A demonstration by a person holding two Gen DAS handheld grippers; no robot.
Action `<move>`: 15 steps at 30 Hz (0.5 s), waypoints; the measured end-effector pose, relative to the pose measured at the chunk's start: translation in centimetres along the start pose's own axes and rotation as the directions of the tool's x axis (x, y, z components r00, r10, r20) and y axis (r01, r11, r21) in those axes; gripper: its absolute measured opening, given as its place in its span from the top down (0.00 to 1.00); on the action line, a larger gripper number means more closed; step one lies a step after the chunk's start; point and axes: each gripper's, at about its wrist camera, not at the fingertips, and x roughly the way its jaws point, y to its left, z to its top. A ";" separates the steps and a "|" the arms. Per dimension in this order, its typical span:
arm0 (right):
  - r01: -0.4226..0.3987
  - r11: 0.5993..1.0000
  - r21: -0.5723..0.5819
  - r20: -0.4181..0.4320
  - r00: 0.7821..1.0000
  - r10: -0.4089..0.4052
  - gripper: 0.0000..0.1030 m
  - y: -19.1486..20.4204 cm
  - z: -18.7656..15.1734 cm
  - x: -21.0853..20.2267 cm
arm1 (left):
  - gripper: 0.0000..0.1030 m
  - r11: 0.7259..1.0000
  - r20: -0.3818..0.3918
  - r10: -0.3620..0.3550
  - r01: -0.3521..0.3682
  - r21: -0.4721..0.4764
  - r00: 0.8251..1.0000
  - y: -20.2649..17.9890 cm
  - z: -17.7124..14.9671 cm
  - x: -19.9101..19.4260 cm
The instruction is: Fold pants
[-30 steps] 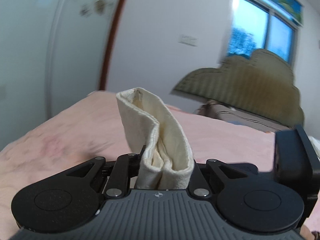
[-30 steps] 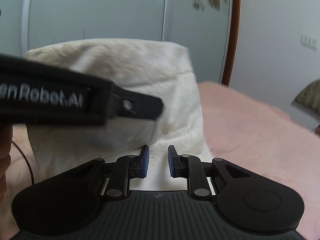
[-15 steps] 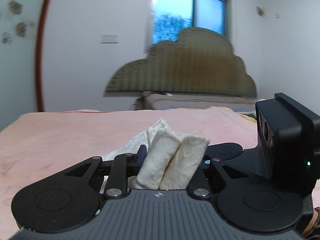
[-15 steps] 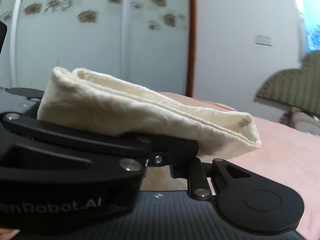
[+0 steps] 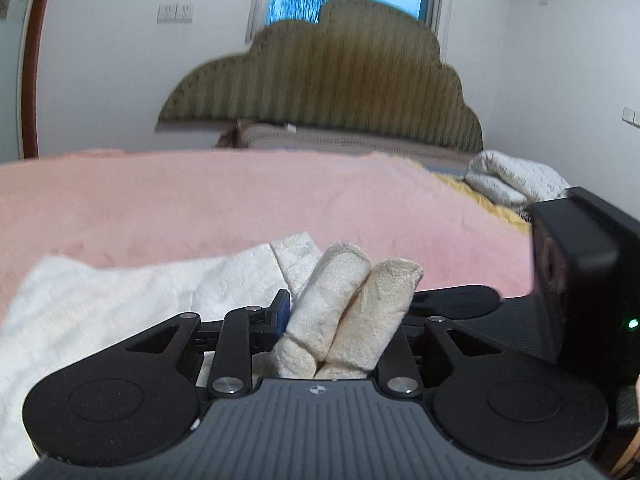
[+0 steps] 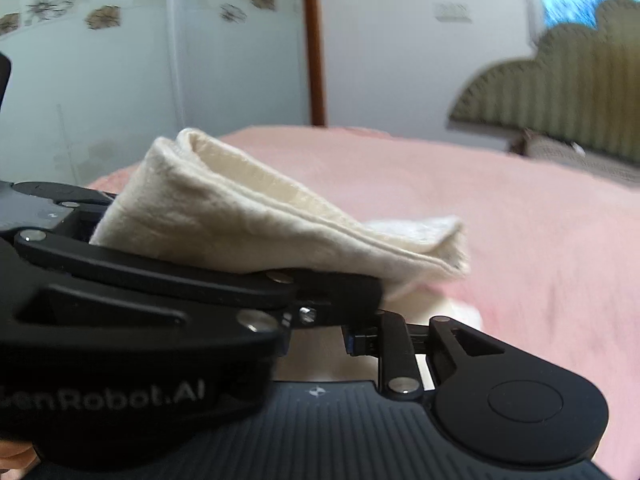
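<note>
The cream pants (image 5: 120, 304) lie partly flat on the pink blanket (image 5: 240, 200). A doubled bunch of them (image 5: 352, 300) stands between the fingers of my left gripper (image 5: 344, 314) and fills the gap; its jaws are opening. In the right wrist view the pants (image 6: 280, 232) drape as a folded wedge over the left gripper's casing (image 6: 120, 340). That casing hides one finger of my right gripper (image 6: 316, 340). Beside its visible blue pad (image 6: 352, 340) cream cloth shows in the gap; these jaws are opening too. The right gripper's camera block (image 5: 580, 272) sits close on the right.
An olive scalloped headboard (image 5: 320, 80) stands at the far end of the bed, under a window. A rolled white quilt (image 5: 508, 176) lies at the far right. Pale wardrobe doors (image 6: 120, 80) with flower prints stand on the left.
Both views swung round toward the headboard and sank. The pants, held up high a second ago, came down; part of them now lies spread on the blanket.
</note>
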 end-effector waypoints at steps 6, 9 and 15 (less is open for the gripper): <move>0.128 0.983 0.130 -0.021 0.992 -0.126 0.58 -2.3 -2.6 -4.2 | 0.76 1.000 -0.050 -0.016 0.017 0.004 0.999 0.5 -1.1 1.7; 0.234 0.949 0.212 -0.038 0.972 -0.231 0.54 -3.7 -3.9 -6.7 | 0.76 0.999 -0.041 -0.018 0.019 0.029 0.999 0.0 -1.8 1.7; 0.285 0.881 0.378 0.007 0.951 -0.311 0.54 -6.1 -5.0 -10.0 | 0.77 0.998 -0.022 -0.039 0.040 0.057 0.999 -0.5 -2.4 0.5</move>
